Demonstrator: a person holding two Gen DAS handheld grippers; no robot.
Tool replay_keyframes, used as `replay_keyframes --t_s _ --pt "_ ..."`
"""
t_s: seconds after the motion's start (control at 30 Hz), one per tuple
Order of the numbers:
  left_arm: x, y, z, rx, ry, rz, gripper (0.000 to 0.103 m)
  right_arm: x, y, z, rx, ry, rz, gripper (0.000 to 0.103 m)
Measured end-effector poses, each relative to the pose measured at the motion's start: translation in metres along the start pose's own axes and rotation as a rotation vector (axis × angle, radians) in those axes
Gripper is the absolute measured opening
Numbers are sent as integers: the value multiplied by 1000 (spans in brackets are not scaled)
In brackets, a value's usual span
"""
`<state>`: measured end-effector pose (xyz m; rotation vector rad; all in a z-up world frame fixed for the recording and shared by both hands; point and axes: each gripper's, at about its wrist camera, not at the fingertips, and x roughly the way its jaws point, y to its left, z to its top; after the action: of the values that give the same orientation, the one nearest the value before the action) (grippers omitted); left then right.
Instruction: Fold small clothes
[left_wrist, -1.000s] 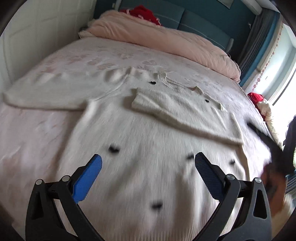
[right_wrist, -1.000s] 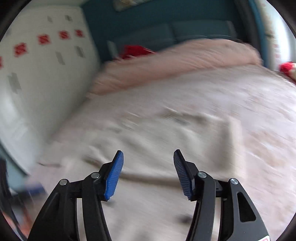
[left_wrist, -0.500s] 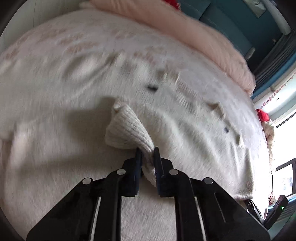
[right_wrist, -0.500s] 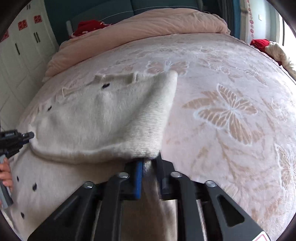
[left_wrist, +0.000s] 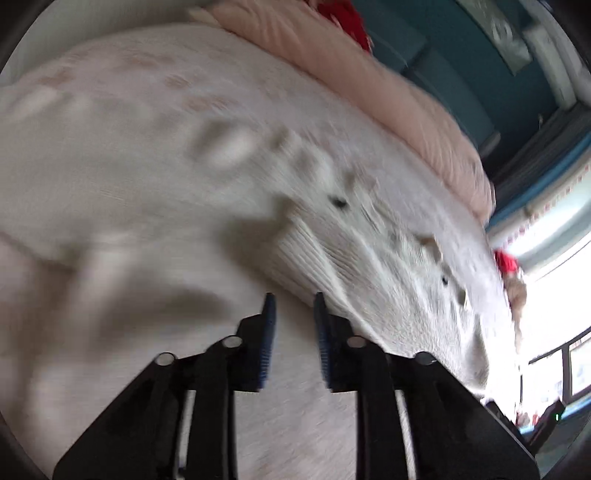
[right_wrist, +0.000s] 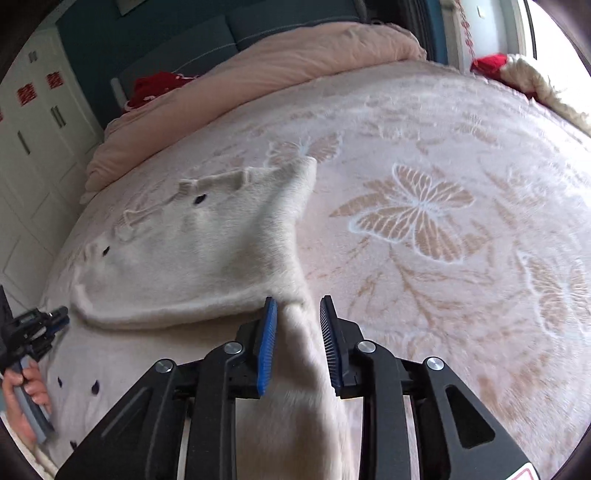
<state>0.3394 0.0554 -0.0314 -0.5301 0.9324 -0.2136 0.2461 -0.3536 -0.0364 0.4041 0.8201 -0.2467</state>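
A cream knit sweater (right_wrist: 207, 258) with small dark dots lies spread on the bed, one side folded over its body. My right gripper (right_wrist: 298, 314) is low over the folded edge with its jaws opening. A ridge of the cloth runs between the pads, and neither pad presses on it. In the blurred left wrist view the ribbed sleeve cuff (left_wrist: 295, 254) lies just beyond my left gripper (left_wrist: 293, 314), whose jaws are opening with nothing pinched. The left gripper (right_wrist: 55, 319) and the hand (right_wrist: 26, 387) holding it show at the left edge of the right wrist view.
A pink bedspread (right_wrist: 424, 210) with butterfly patterns covers the bed. A rolled pink duvet (right_wrist: 277, 66) and a red garment (right_wrist: 155, 86) lie at the headboard. White wardrobe doors (right_wrist: 33, 122) stand at the left; a red and cream item (right_wrist: 491, 62) sits at the far right.
Both grippers closed on the sweater half a second ago; now their jaws have parted. The left has let go of the sleeve cuff, which lies flat. Both hands have sunk lower.
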Motion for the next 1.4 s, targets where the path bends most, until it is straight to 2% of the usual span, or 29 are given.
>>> replay_keyframes --t_s 0.03,0.07,0.17,0.27,0.33,0.4,0.43,0.53,0.6,0.63,0.67,0.7,0.8,0.83,0.9,1.0,1.07,1.13,1.23,1.3,1.33,1.37,1.4 --pt "-18 17 4 -30 -30 23 48 -13 7 -9 -16 -6 4 33" --pt "-32 34 7 -59 -57 53 60 -25 14 -20 -36 -9 11 41" --pt "-76 100 29 -139 -142 189 68 -49 29 -50 -76 11 33 46" --pt "-110 174 61 -212 -195 354 73 -67 46 -92 -127 67 37 50" --pt "-126 218 83 -265 -217 445 73 -72 58 -117 -137 116 49 50" --pt "-138 255 100 -323 -231 496 73 -74 69 -139 -134 170 61 51" --pt "-142 271 108 -366 -240 518 72 -76 75 -146 -134 185 60 55" --pt "-143 308 123 -481 -237 466 72 -81 90 -157 -158 196 38 60" --pt "-137 316 129 -483 -225 471 58 -83 96 -163 -167 207 39 60" --pt "-132 313 134 -451 -208 488 39 -83 100 -163 -170 210 37 60" --pt "-127 309 137 -426 -186 499 13 -84 102 -163 -169 213 37 60" --pt "-127 306 141 -403 -171 483 10 -84 103 -162 -165 215 37 60" --pt "-137 262 157 -285 -245 447 10 -86 103 -160 -153 211 42 60" --pt "-143 233 162 -219 -271 414 10 -86 103 -159 -147 207 42 60" --pt "-154 181 166 -119 -305 336 10 -86 102 -157 -128 197 56 60" --pt "-165 82 158 33 -327 175 10 -87 96 -155 -84 188 79 60" --pt "-161 6 139 145 -302 46 10 -91 92 -154 -61 174 90 60" --pt "-147 -53 113 224 -256 -43 11 -95 87 -152 -47 158 100 60" --pt "-110 -124 54 311 -152 -127 15 -100 76 -151 -34 138 97 60" --pt "-81 -149 18 339 -74 -150 20 -104 66 -149 -20 123 88 60" --pt "-66 -156 -12 349 -12 -160 27 -106 59 -147 -5 116 85 60" --pt "-58 -154 -34 344 24 -155 39 -108 54 -145 4 112 82 60" --pt "-51 -148 -55 327 49 -139 45 -109 49 -142 9 104 75 60"
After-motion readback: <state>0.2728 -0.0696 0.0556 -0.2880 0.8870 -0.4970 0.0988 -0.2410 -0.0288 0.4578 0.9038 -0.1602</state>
